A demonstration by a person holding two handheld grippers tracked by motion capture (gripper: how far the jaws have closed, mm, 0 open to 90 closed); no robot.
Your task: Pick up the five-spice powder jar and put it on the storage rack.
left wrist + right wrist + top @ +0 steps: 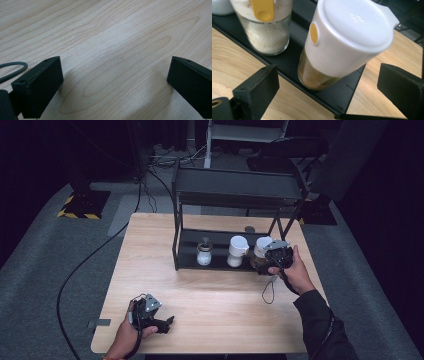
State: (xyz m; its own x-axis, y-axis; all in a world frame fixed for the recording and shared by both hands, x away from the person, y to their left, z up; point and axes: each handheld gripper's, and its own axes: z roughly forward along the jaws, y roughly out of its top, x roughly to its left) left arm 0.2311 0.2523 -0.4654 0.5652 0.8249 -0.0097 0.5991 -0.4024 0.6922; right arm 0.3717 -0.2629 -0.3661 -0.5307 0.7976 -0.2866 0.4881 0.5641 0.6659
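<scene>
Item in hand: a clear glass condiment jar with a tall white plastic flip-top lid and a small yellow button point(342, 47), holding brownish contents, standing at the right end of the lower tray of a black metal two-tier rack point(190, 262) on a pale wood-grain table point(215, 305). The right gripper point(328, 87) is held just in front of the jar with its jaws spread wide on either side; neither pad touches the glass or the lid. Adjacent stock: a second glass jar of whitish granules with a yellow tab on its white lid point(265, 27), just beside on the same tray, and a smaller white-capped shaker point(204, 254) further left. The left gripper point(115, 85) rests low over bare table, jaws spread, nothing between them. Risks, as judged: the jar appears tilted in the right gripper view, and a closure on the smooth, tapering lid rather than the glass body could slip or pop the flip-top. An off-centre closure could push the jar into its neighbour or off the tray lip. Lifting too steeply could strike the upper shelf point(240, 187). Spilled contents would follow a tipped jar if the lid is loose.
</scene>
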